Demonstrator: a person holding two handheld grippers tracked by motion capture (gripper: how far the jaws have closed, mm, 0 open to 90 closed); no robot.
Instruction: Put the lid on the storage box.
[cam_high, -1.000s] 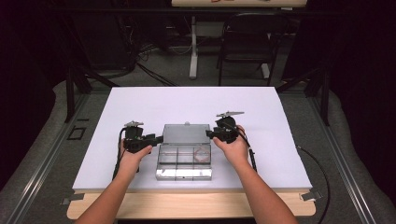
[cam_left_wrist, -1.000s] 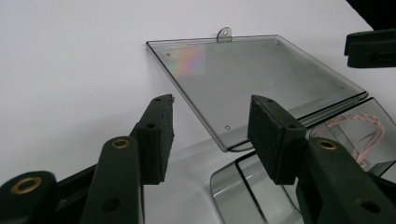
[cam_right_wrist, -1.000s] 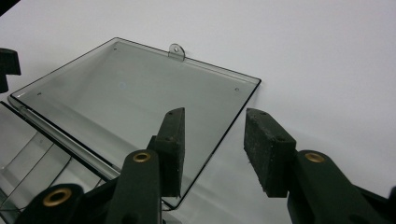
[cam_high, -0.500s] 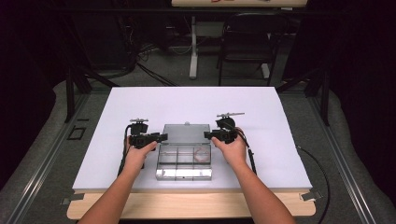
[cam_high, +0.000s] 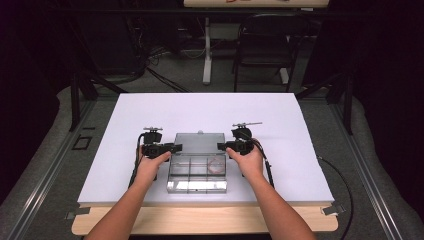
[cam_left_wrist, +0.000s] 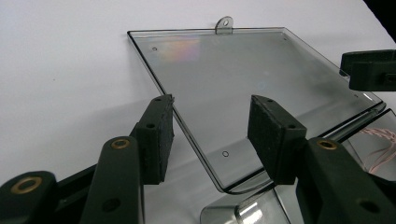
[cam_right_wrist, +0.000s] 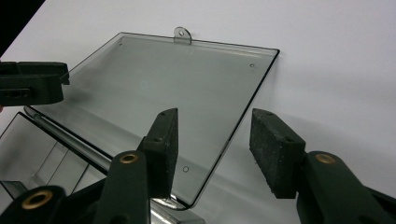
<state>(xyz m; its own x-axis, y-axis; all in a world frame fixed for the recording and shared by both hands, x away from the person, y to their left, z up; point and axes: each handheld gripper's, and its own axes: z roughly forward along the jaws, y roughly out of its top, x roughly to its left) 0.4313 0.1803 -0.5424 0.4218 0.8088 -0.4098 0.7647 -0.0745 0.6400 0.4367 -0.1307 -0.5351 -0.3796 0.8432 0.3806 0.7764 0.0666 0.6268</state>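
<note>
High view: the clear compartment box (cam_high: 197, 170) lies open mid-surface (cam_high: 125, 115), lid flat behind the tray, left gripper (cam_high: 175, 147) and right gripper (cam_high: 221, 146) flanking the hinge. Left gripper view: jaws apart, straddling the lid (cam_left_wrist: 233, 84) edge. Right gripper view: jaws apart, just opening, straddling the opposite edge. Lid-laying step appears complete; next, withdraw clear.
</note>
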